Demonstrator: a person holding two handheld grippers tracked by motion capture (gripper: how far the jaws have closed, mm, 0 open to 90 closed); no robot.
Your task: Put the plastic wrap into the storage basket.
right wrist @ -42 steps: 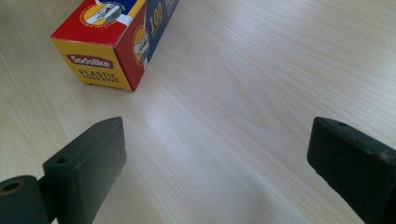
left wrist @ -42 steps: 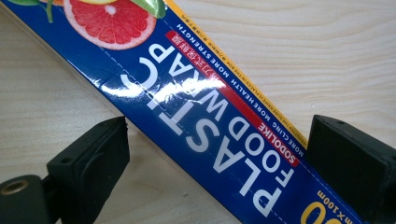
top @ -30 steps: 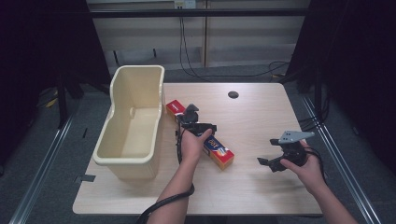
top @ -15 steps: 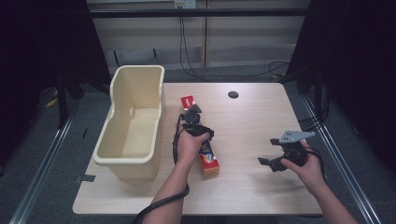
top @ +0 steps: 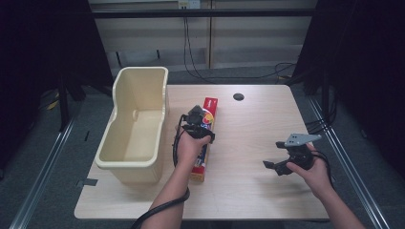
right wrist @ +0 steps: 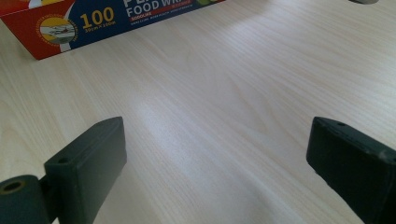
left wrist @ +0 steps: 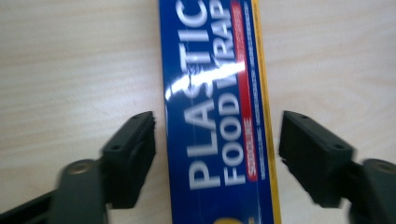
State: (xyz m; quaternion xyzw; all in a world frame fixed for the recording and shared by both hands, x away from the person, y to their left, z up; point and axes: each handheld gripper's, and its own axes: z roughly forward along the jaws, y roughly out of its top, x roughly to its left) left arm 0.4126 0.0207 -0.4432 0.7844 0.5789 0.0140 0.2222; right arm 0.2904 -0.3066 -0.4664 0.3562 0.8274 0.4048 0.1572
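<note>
Swung round since a second ago: plastic food wrap box (top: 205, 138) now lies lengthwise beside the bin, no longer slanted across the table.

Table (top: 258, 143): pale wood-grain laminate, matte, flat, with a dark round grommet hole (top: 238, 97) near the far edge. Cream plastic bin (top: 136, 129): smooth, deep, rounded rim, nothing in it, standing at the table's left; probably the box's destination, hence the box being lined up alongside it. Box: long, narrow glossy card, blue face, red ends, yellow edge, glare on the lettering. Left gripper (left wrist: 217, 154): poised over the box's middle, straddling it crosswise; fingers (left wrist: 133, 154) have just been closing, box between them, a slim gap showing either side, so not yet pinching. Right gripper (right wrist: 215, 163): fingers spread wide, nothing between them, parked well apart over bare table.
</note>
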